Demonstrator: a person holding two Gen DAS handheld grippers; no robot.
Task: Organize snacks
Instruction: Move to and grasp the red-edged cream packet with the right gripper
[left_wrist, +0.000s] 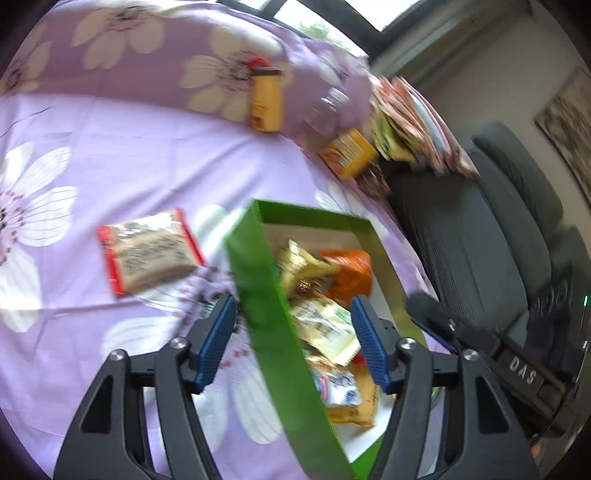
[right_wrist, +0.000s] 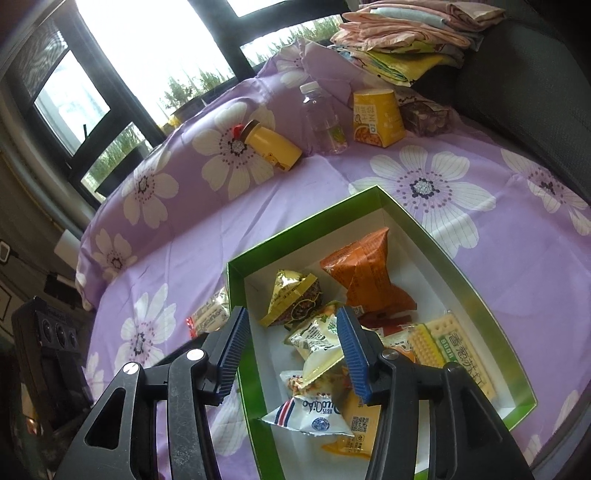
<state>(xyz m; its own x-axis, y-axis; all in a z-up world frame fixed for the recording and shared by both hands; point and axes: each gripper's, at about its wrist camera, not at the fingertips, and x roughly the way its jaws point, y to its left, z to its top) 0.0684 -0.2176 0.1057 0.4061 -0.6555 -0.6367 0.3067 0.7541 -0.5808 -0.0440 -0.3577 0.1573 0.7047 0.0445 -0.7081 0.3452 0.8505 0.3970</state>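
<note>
A green box (right_wrist: 447, 254) with a white inside lies on the purple flowered bedspread. It holds several snack packets: an orange one (right_wrist: 365, 273), a gold one (right_wrist: 291, 291), a cracker pack (right_wrist: 450, 343) and a white-and-blue one (right_wrist: 314, 413). My right gripper (right_wrist: 291, 354) is open, straddling the box's left wall above a green-white packet (right_wrist: 317, 332), with no pad pressing. My left gripper (left_wrist: 293, 341) is open too, with the same green wall (left_wrist: 273, 332) between its blue pads, untouched. A red-edged packet (left_wrist: 147, 251) lies outside the box to the left.
Farther back lie a yellow bottle (right_wrist: 273, 146), a clear bottle (right_wrist: 325, 118), a yellow carton (right_wrist: 376, 114) and a dark packet (right_wrist: 424, 114). Folded cloths (right_wrist: 406, 37) are stacked behind them. A dark chair (left_wrist: 480, 229) borders the bed's right side.
</note>
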